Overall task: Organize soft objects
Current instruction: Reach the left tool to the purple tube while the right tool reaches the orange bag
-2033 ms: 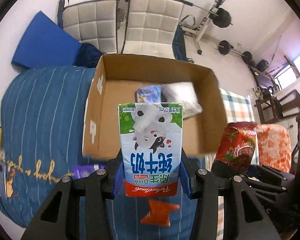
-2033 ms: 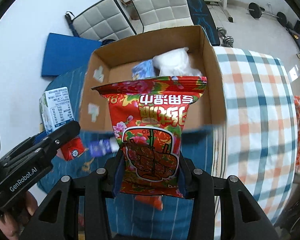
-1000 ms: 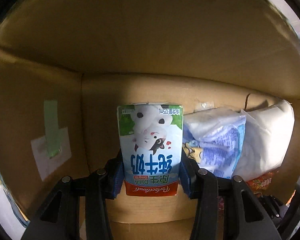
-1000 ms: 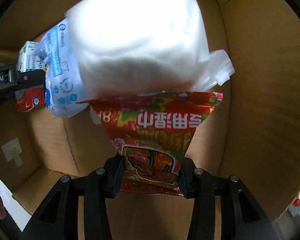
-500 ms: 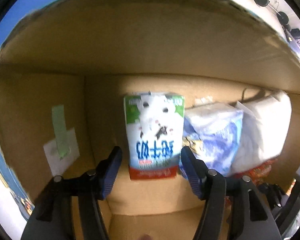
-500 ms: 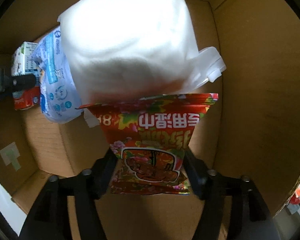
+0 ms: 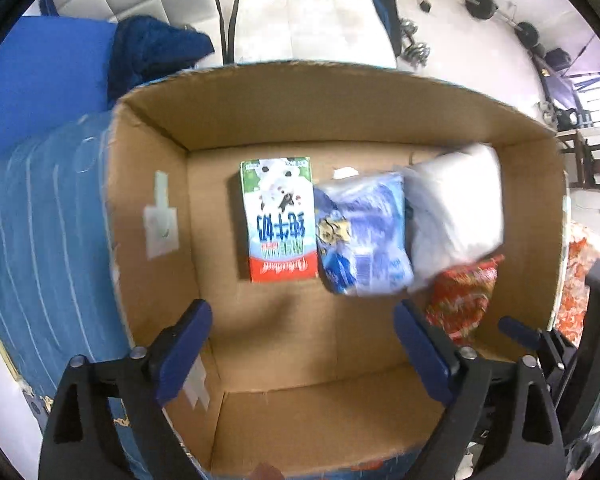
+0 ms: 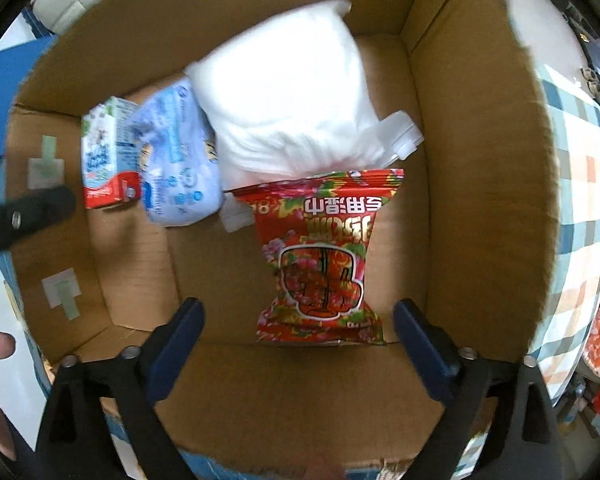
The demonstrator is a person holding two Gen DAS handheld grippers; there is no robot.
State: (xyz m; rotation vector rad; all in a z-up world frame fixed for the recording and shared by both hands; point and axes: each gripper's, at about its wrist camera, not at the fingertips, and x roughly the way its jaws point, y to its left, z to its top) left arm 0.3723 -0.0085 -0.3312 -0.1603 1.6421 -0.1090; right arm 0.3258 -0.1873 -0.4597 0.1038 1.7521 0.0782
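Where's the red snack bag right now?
In the right wrist view, the red snack bag lies flat on the cardboard box floor, right of centre, its top edge under the white plastic bag.

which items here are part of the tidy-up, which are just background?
Job: milk carton, blue tissue pack, white soft pack, red snack bag, all lying in the cardboard box.
Background: blue mat, dumbbells, plaid cloth.

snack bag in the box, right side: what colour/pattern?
Red snack bag with a floral print and green accents; clearest in the right wrist view.
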